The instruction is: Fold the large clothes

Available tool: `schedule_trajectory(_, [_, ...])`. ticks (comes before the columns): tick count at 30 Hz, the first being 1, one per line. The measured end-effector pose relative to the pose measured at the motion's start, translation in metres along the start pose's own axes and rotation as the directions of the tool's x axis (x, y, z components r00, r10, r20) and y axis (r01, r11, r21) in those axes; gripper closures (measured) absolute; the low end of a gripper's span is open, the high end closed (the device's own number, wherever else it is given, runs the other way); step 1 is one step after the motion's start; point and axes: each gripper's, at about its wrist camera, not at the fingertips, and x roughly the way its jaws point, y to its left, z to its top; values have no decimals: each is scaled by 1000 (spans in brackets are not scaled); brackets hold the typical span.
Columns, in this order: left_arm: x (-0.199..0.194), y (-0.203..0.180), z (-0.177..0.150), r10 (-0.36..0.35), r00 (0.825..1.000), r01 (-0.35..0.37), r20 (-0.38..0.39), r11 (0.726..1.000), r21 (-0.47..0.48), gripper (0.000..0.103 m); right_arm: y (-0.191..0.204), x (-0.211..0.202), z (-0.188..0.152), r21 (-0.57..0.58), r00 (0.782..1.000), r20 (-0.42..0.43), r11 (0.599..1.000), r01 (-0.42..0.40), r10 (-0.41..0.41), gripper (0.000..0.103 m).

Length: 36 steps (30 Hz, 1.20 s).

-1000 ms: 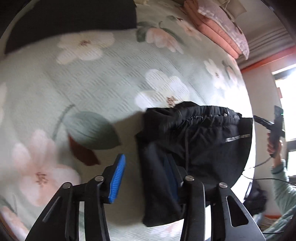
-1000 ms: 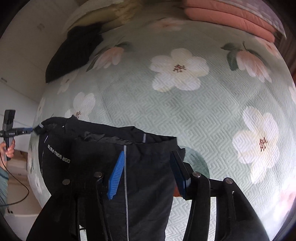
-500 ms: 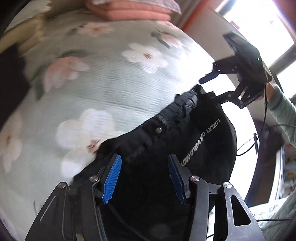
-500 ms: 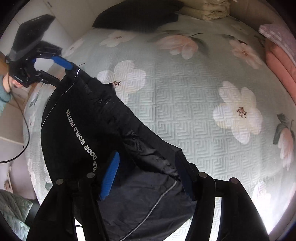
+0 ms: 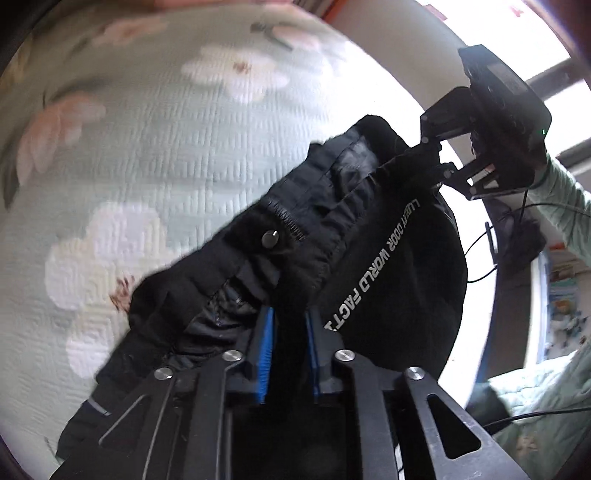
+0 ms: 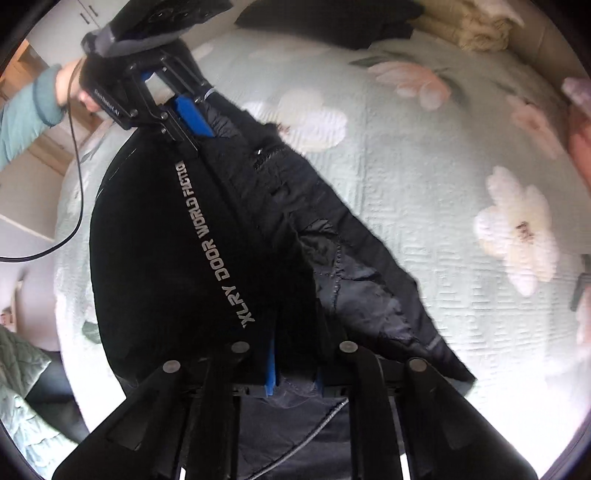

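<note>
Black trousers [image 5: 388,277] with white lettering down one side hang stretched between my two grippers above the flowered bed cover [image 5: 147,166]. My left gripper [image 5: 288,314] is closing, its blue pads pinching a bunch of waistband fabric. The right gripper [image 5: 437,162] grips the far end at the upper right. In the right wrist view the trousers [image 6: 166,240] run from my right gripper [image 6: 295,354], also closing with cloth pressed between its pads, up to the left gripper [image 6: 197,125] at the top left. The lower part of the garment rests on the bed.
The pale green bed cover [image 6: 424,203] spreads to the right. A dark pillow [image 6: 325,22] and folded beige bedding [image 6: 472,26] lie at its far end, pink bedding [image 6: 580,125] at the right edge. A person's green sleeve [image 5: 569,210] and cables show by the bright window.
Both grippers went from open over the trousers to shut on the fabric. Both wrists rolled, and the garment's top edge is lifted and stretched between them.
</note>
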Motion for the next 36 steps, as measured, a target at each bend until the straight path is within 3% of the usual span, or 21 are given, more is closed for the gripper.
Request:
schedule_trajectory(4, [-20, 2, 21, 73, 991, -68, 114, 997, -43, 90, -17, -30, 6, 80, 987, 60, 987, 142, -147, 91])
schedule_trajectory(6, [-25, 13, 36, 106, 981, -92, 165, 992, -88, 90, -37, -29, 12, 134, 974, 48, 967, 215, -223, 93])
schedule_trajectory(8, [-18, 24, 44, 123, 976, -103, 180, 988, -115, 90, -59, -12, 16, 173, 968, 7, 954, 245, -250, 93])
schedule_trajectory(10, [13, 36, 43, 150, 980, -130, 132, 981, -145, 90, -74, 22, 15, 195, 961, -69, 941, 277, -269, 93])
schedule_trajectory(12, [42, 45, 32, 165, 982, -147, 94, 974, -175, 85, -85, 70, 2, 198, 933, -197, 919, 340, -303, 93])
schedule_trajectory(14, [51, 52, 24, 137, 982, -107, 128, 970, -217, 79, -84, 101, -13, 204, 930, -244, 923, 325, -274, 93])
schedule_trajectory(16, [36, 62, 15, 100, 979, -50, 177, 962, -268, 73, -75, 105, -22, 205, 927, -218, 915, 349, -305, 94])
schedule_trajectory(17, [28, 65, 12, 119, 975, -63, 190, 959, -277, 68, -76, 102, -24, 226, 928, -210, 909, 351, -306, 94])
schedule_trajectory(20, [7, 83, -2, 291, 945, -232, 149, 917, -323, 69, -85, 98, -30, 301, 935, -203, 890, 342, -291, 93])
schedule_trajectory(24, [-20, 100, -33, 338, 936, -272, 103, 875, -400, 71, -101, 66, -33, 408, 941, -147, 848, 338, -304, 91])
schedule_trajectory(29, [-63, 59, -52, 393, 903, -296, 172, 861, -413, 70, -76, -14, -38, 487, 933, -2, 814, 316, -361, 79])
schedule_trajectory(31, [-77, 24, -58, 383, 895, -271, 230, 875, -400, 70, -54, -41, -43, 490, 928, 44, 818, 303, -371, 57])
schedule_trajectory(32, [-81, 12, -58, 374, 893, -260, 252, 883, -391, 69, -43, -51, -44, 492, 927, 62, 819, 295, -370, 53])
schedule_trajectory(36, [-78, -43, -66, 343, 892, -223, 293, 900, -374, 69, 7, -67, -45, 492, 940, 95, 836, 241, -327, 51])
